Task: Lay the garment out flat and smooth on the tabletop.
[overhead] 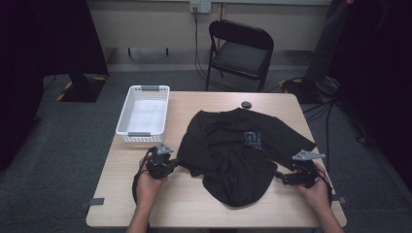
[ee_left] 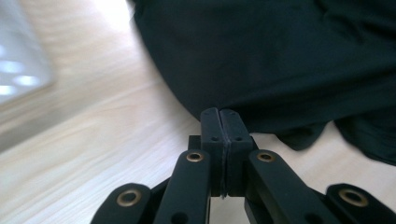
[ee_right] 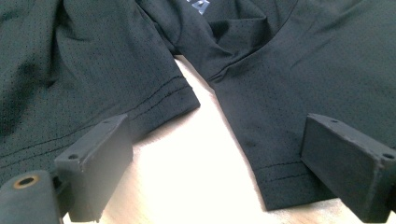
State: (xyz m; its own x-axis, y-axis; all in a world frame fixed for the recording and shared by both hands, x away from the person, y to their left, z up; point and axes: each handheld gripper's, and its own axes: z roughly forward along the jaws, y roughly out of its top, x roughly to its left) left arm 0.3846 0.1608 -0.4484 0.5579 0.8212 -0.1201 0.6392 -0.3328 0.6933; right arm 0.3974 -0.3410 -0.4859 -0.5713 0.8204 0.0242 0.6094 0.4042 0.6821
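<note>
A black T-shirt [overhead: 233, 150] with a pale chest print lies crumpled on the wooden table [overhead: 145, 199]. At its left edge, my left gripper [overhead: 176, 163] is shut and pinches the cloth. In the left gripper view the two jaws stand pressed together [ee_left: 220, 114] right at the edge of the shirt [ee_left: 280, 60]. By the shirt's lower right edge, my right gripper [overhead: 278, 175] is open. In the right gripper view its fingers [ee_right: 95, 161] stand wide apart, with a stitched hem of the shirt [ee_right: 275, 182] lying on the table between them, untouched.
A white plastic basket [overhead: 149, 88] stands at the table's back left and shows as a blur in the left gripper view [ee_left: 18, 65]. A small dark round object [overhead: 246, 104] lies near the far edge. Behind the table stands a black folding chair [overhead: 240, 53].
</note>
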